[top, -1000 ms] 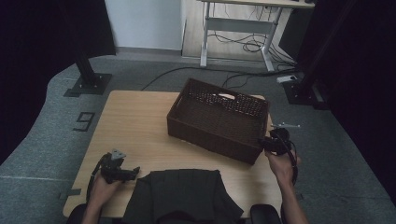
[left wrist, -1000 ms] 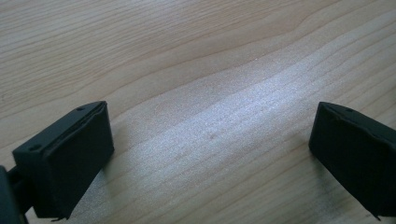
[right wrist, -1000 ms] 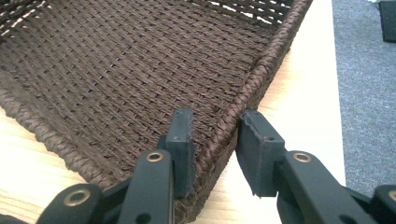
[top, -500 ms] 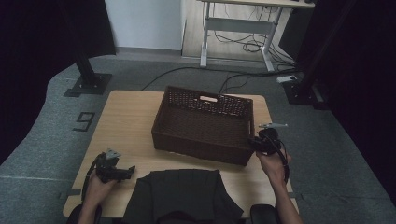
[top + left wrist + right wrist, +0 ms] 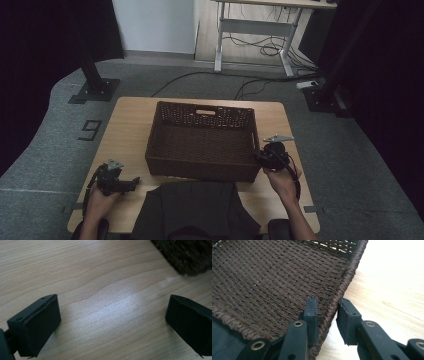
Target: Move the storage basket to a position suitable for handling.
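A dark brown woven basket stands empty in the middle of the light wooden table, its sides square to the table's edges. My right gripper is shut on the basket's right rim near the front corner. In the right gripper view one jaw of that gripper is inside the basket wall and the other is outside it. My left gripper hovers low over the table's front left with its jaws wide apart. Between the left gripper's jaws lies bare wood, and a basket corner shows at the upper right.
The person's dark clothing covers the table's front middle edge. On the grey floor to the left is a mark shaped like a 9. Black stands and a desk frame with cables are behind the table.
The basket has slid left across the table and turned square to it, with my right gripper on its rim moving along with it. My left gripper has hardly moved.
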Motion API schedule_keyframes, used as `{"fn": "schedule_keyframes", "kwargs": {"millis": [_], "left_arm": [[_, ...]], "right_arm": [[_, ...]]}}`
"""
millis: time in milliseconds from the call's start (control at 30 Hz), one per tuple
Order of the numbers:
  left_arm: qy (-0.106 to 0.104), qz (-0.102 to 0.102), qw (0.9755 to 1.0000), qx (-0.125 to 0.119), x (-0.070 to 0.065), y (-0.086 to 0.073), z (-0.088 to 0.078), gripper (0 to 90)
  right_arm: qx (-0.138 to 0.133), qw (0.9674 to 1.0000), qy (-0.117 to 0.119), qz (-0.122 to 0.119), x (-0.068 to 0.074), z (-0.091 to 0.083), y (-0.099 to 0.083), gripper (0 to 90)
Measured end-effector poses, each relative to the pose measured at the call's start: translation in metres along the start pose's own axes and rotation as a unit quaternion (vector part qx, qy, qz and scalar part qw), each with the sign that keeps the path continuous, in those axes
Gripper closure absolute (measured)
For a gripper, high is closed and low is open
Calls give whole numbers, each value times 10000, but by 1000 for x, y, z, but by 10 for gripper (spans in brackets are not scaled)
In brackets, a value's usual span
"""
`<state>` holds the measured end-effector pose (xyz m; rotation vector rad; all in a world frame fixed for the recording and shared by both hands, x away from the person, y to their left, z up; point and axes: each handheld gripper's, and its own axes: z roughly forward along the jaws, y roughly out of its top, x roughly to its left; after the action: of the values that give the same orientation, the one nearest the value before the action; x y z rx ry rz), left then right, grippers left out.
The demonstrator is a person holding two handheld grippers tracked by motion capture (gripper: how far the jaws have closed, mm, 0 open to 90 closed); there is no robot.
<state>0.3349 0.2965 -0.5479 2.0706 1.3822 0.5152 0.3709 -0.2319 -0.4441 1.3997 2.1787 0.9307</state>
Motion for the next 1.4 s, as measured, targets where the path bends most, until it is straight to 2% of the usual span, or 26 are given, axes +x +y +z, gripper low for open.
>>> {"fn": "schedule_keyframes", "kwargs": {"millis": [167, 567, 667, 833, 933, 967, 1000, 1067, 1133, 1167, 1200, 1233, 1267, 1300, 1400], "left_arm": [[0, 1, 10000, 0, 0, 0, 0, 0], [11, -9, 10000, 0, 0, 0, 0, 0], [13, -5, 10000, 3, 0, 0, 0, 0], [16, -7, 10000, 4, 0, 0, 0, 0], [17, -9, 10000, 3, 0, 0, 0, 0], [16, -8, 10000, 5, 0, 0, 0, 0], [17, -7, 10000, 4, 0, 0, 0, 0], [18, -6, 10000, 1, -1, 0, 0, 0], [22, -9, 10000, 3, -1, -1, 0, 0], [22, -9, 10000, 3, -1, -1, 0, 0], [18, -10, 10000, 0, -1, -1, -1, 0], [18, -10, 10000, 0, -1, -1, -1, 0], [16, -12, 10000, 1, -2, -1, -1, 0], [15, -9, 10000, 2, -2, -1, -1, 0], [15, -11, 10000, 0, -2, -1, -1, 0]], "right_arm": [[-17, 10000, 72, -57, 5, -4, -5, 700], [-81, 9999, 91, -9, 8, -11, -14, 693], [-102, 9999, 131, 2, 7, -11, -14, 688], [-208, 9992, 325, 54, 3, -11, -15, 661], [-200, 9991, 378, -45, 1, -11, -13, 613], [-338, 9986, 384, -134, 0, -14, -12, 555], [-338, 9986, 384, -134, 0, -14, -12, 555], [-422, 9981, 413, -154, -1, -17, -9, 499], [-525, 9976, 349, -282, -5, -21, -7, 430], [-525, 9976, 349, -282, -5, -21, -7, 430], [-585, 9973, 283, -355, -8, -23, -7, 377], [-585, 9973, 283, -355, -8, -23, -7, 377], [-676, 9967, 242, -383, -13, -25, -7, 327], [-676, 9967, 242, -383, -13, -25, -7, 327], [-792, 9961, 158, -357, -21, -28, -9, 248]]}}
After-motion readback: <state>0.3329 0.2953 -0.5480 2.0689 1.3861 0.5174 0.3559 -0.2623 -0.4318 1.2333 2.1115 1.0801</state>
